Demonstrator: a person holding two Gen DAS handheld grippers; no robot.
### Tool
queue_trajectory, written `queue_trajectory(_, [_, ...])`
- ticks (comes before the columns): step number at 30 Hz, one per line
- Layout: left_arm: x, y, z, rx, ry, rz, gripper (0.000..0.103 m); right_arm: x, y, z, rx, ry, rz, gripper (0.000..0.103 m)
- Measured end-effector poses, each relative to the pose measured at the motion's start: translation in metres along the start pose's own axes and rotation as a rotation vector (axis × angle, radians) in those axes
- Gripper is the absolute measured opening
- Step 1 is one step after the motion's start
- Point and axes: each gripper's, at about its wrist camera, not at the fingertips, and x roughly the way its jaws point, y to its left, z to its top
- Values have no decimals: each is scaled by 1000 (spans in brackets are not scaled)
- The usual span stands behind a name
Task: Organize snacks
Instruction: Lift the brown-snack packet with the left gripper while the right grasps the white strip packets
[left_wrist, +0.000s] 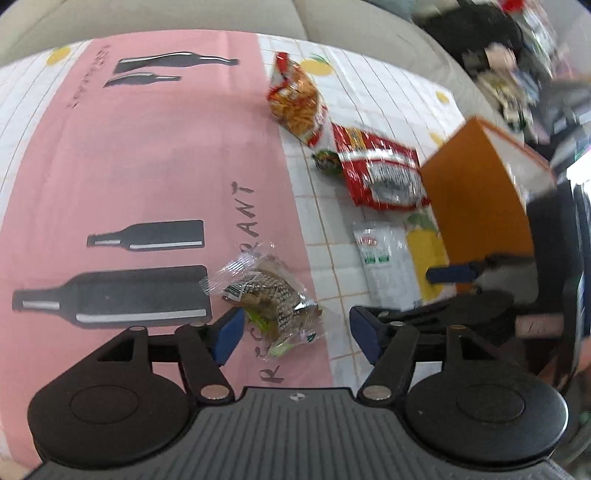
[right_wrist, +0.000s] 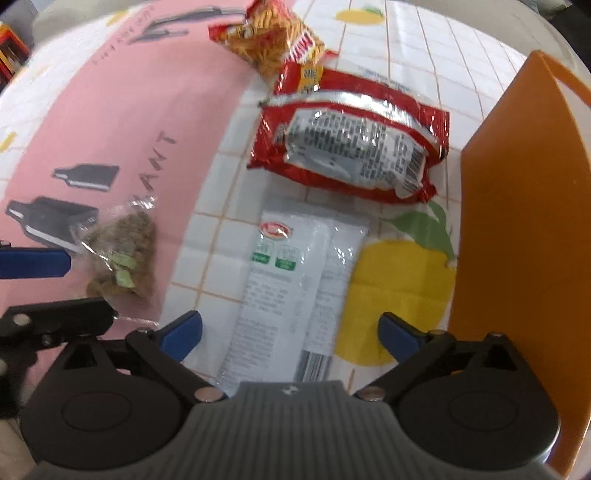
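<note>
My left gripper is open over the pink part of the tablecloth. A clear packet of brown snack lies on the cloth between its blue fingers, and the pads stand off it. My right gripper is open above a white packet that lies flat between its fingers, untouched. The same clear packet shows at the left of the right wrist view. Farther back lie a red packet and a bag of orange sticks. An orange box stands upright to the right.
The pink and white tablecloth, printed with black bottles, covers the table. A beige sofa runs behind the table. The orange box walls off the right side. Blurred clutter sits at the far right.
</note>
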Motion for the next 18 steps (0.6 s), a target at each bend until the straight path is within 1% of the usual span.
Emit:
queue_trajectory(5, [5, 0, 6, -72, -5, 22, 81, -4, 2, -11, -23, -37, -12, 100])
queue_trajectory(6, [8, 1, 7, -104, 3, 37, 81, -4, 3, -14, -33, -43, -18, 100])
queue_trajectory(8, [15, 7, 9, -205, 20, 61, 81, -4, 7, -19, -42, -61, -28, 100])
queue_trajectory(10, [20, 11, 8, -265, 24, 52, 80, -5, 7, -22, -38, -74, -30, 100])
queue_trajectory(11, [23, 12, 8, -283, 24, 53, 79, -5, 6, -22, -37, -73, -30, 100])
queue_trajectory(14, [32, 11, 7, -317, 35, 90, 72, -6, 6, -21, -24, -66, -35, 100])
queue_trajectory(16, [36, 11, 6, -327, 38, 97, 70, -6, 6, -21, -11, -66, -38, 100])
queue_trajectory(18, [36, 9, 5, -325, 22, 107, 69, -4, 7, -21, 1, -73, -41, 100])
